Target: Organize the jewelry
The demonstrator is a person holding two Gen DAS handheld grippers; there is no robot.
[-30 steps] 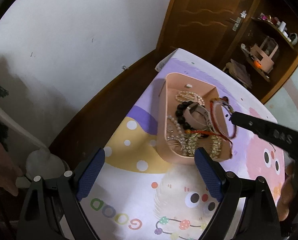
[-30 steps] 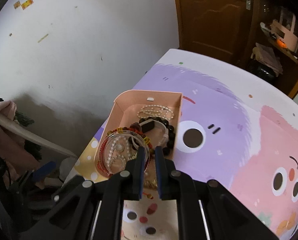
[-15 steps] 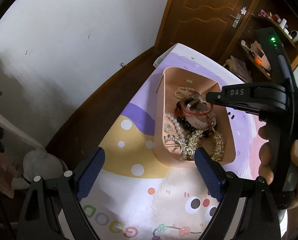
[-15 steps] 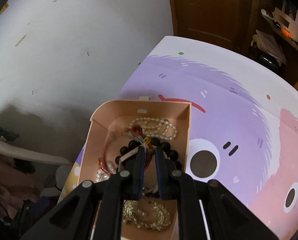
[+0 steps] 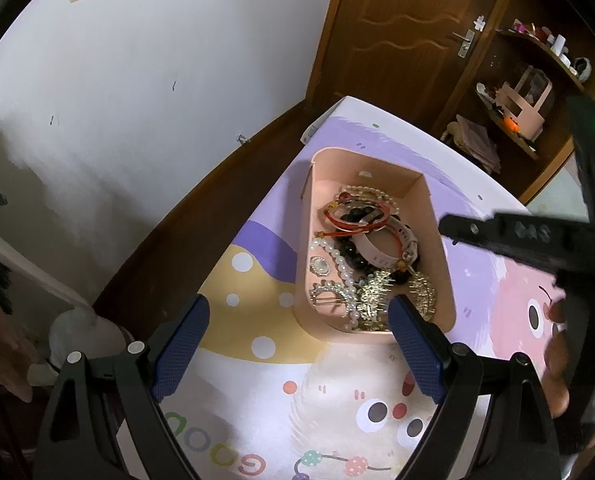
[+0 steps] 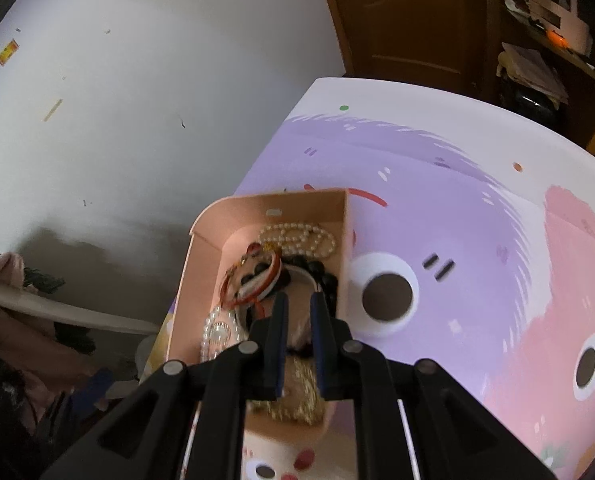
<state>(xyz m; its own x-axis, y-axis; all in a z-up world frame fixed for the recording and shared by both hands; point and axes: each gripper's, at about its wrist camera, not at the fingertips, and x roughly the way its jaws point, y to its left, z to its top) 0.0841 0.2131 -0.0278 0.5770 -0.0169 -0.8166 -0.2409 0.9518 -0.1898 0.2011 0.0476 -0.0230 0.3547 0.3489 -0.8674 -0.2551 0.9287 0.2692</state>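
A pink box point(image 5: 433, 216) point(image 6: 201, 240) on the cartoon table mat holds jewelry: a pearl string, black beads, a pink watch, gold hair combs. A red bracelet point(image 5: 357, 216) point(image 6: 253, 280) lies on top of the pile at the box's far end. My left gripper point(image 5: 297, 340) is open and empty, just short of the box's near end. My right gripper point(image 6: 299, 300) hangs over the box with its jaws a narrow gap apart and nothing between them; in the left wrist view its tip point(image 5: 449, 226) is at the box's right wall.
The mat point(image 5: 337, 400) point(image 6: 457, 200) covers the table, whose left edge runs beside a white wall. A brown door point(image 5: 397, 40) and shelves with small items point(image 5: 525, 92) stand behind. A bead string point(image 5: 337, 460) lies on the mat near the front edge.
My right gripper carried the red bracelet over the box, let it go onto the pile and drew back to the right. The left gripper stayed open near the box.
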